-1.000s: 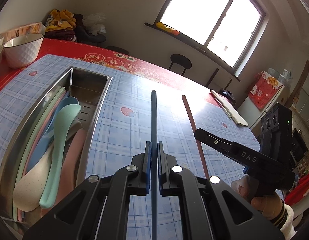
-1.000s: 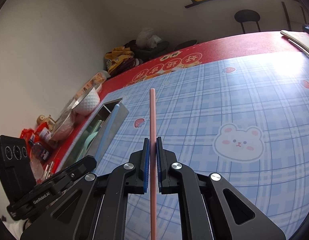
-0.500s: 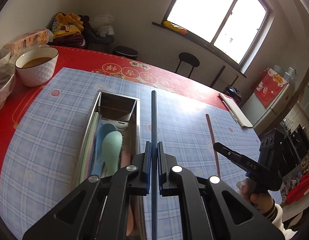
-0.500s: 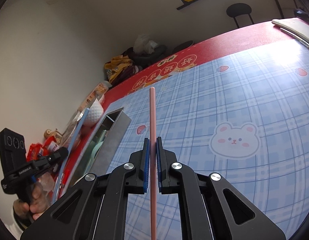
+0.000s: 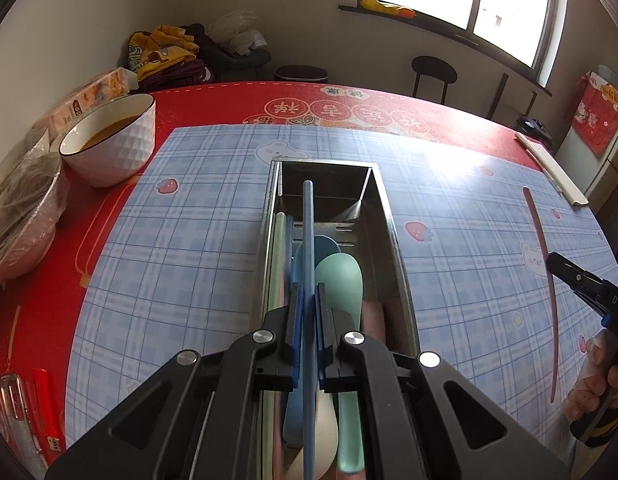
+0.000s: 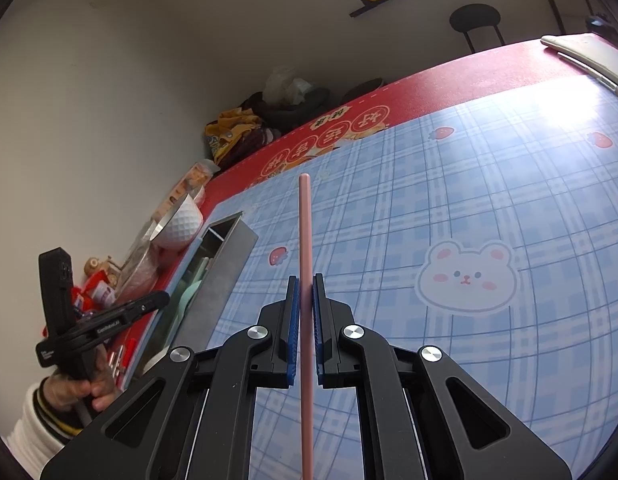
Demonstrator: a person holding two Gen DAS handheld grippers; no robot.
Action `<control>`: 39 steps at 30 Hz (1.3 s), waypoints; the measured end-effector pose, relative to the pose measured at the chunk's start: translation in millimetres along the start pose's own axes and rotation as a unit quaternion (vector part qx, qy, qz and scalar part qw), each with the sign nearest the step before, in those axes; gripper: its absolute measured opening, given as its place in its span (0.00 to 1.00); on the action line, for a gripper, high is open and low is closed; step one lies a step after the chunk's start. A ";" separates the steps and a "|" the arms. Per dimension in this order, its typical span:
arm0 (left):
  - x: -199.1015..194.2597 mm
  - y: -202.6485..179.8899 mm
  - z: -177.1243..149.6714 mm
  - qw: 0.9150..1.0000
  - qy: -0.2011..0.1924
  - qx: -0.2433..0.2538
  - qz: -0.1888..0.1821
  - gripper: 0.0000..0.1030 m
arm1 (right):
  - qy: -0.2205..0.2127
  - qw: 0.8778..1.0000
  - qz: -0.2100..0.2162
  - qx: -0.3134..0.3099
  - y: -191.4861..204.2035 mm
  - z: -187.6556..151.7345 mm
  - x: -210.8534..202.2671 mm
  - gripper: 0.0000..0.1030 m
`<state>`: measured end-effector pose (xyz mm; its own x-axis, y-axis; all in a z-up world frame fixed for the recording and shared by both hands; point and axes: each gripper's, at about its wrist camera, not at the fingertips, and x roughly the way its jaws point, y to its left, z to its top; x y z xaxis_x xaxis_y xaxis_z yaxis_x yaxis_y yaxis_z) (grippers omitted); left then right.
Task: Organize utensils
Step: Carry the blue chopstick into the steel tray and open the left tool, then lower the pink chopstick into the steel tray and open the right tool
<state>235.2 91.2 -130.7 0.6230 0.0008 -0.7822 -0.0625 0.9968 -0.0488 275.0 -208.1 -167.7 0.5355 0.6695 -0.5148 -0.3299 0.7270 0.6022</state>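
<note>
Chopstick, blue [image 5: 307, 240], sits clamped between the left gripper [image 5: 307, 336] pads, lined up lengthwise over the steel tray [image 5: 393, 236] w/ pastel spoons [image 5: 339, 280] inside; I'd lower it level, parallel to the walls, & release only once low so it won't bounce off the smooth rounded bowls. Right gripper [image 6: 305, 328] pinches a thin pink chopstick [image 6: 305, 224] above the glossy plaid mat [image 6: 509, 184], well apart from the tray.

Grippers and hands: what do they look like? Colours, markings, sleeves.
Both the left gripper and the right gripper are matte black with angular cut-out linkages, silver round pivot screws and blue finger pads. The bodies carry white lettering, partly unreadable. The bare hand has a white knit cuff striped yellow and black. No cables visible.
</note>
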 end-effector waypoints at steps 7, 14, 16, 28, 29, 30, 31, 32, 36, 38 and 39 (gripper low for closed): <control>-1.4 -4.5 -1.6 1.000 0.000 0.024 0.012 0.10 | 0.003 1.000 0.001 0.002 -0.9 -0.9 2.5 0.06; -19.8 -6.4 -5.9 0.999 -0.025 0.027 -0.006 0.22 | 0.009 1.000 0.018 0.010 -1.0 -3.6 7.4 0.06; -25.7 -5.4 -9.3 0.999 -0.032 0.026 -0.012 0.30 | 0.013 0.999 0.029 0.014 -0.5 -4.8 9.1 0.06; -51.5 16.1 -27.8 0.998 -0.059 0.019 -0.021 0.56 | 0.035 0.996 0.063 0.045 22.1 -11.2 24.5 0.06; -53.3 18.9 -28.7 0.998 -0.062 0.019 -0.022 0.61 | 0.037 0.996 0.065 0.049 25.2 -11.5 26.0 0.06; -55.2 22.1 -29.0 0.998 -0.064 0.017 -0.022 0.69 | 0.039 0.996 0.065 0.052 29.0 -11.9 27.7 0.06; -57.5 25.0 -29.8 0.997 -0.066 0.016 -0.024 0.77 | 0.041 0.996 0.066 0.053 34.1 -12.4 30.0 0.06; -59.8 27.9 -30.1 0.997 -0.068 0.015 -0.026 0.80 | 0.042 0.996 0.065 0.053 39.1 -12.4 31.4 0.06; -67.3 39.4 -31.5 0.997 -0.073 0.015 -0.020 0.94 | 0.045 0.996 0.060 0.053 63.2 -10.5 39.7 0.06; -70.0 44.7 -32.0 0.997 -0.074 0.014 -0.006 0.94 | 0.046 0.996 0.057 0.054 76.4 -8.7 46.8 0.06; -71.3 48.0 -32.8 0.997 -0.074 0.014 0.000 0.94 | 0.048 0.996 0.056 0.055 82.6 -7.8 50.8 0.06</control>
<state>162.2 136.4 -97.7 0.7316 0.0106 -0.6817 -0.0428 0.9986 -0.0304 268.9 -112.9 -148.9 0.4219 0.7602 -0.4939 -0.2938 0.6301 0.7188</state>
